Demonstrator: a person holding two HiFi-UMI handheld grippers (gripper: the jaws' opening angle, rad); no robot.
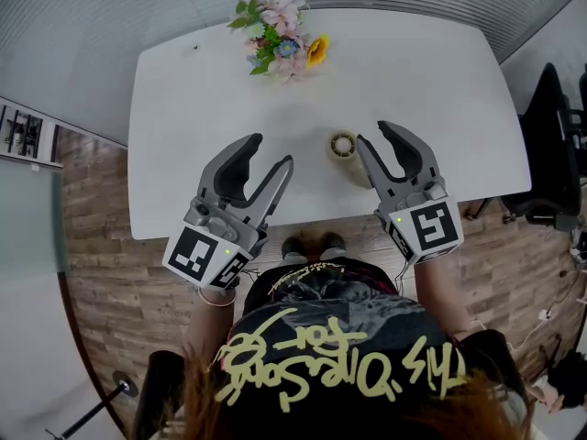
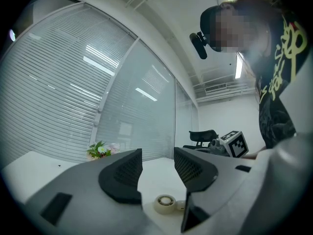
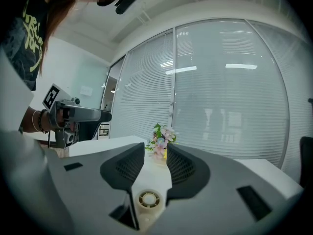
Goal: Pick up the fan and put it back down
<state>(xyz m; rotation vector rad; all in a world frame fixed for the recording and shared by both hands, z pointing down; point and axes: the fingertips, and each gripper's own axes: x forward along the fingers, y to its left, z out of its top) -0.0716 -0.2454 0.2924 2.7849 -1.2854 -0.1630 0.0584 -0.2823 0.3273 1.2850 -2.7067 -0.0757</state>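
Observation:
The fan (image 1: 345, 148) is a small cream one with a round grille. It lies on the white table (image 1: 183, 136) near the front edge, right of the middle. My right gripper (image 1: 373, 134) hovers just right of it, jaws open with nothing between them. In the right gripper view the fan (image 3: 148, 199) shows low, beneath the gap of that gripper (image 3: 155, 158). My left gripper (image 1: 271, 154) is held left of the fan, also open and empty. The left gripper view looks past that gripper (image 2: 158, 163) to the fan (image 2: 165, 203) on the tabletop beyond.
A bunch of artificial flowers (image 1: 280, 39) lies at the table's far edge. A black office chair (image 1: 555, 145) stands off the table's right end. Wooden floor lies on the near side of the table and glass walls with blinds beyond it.

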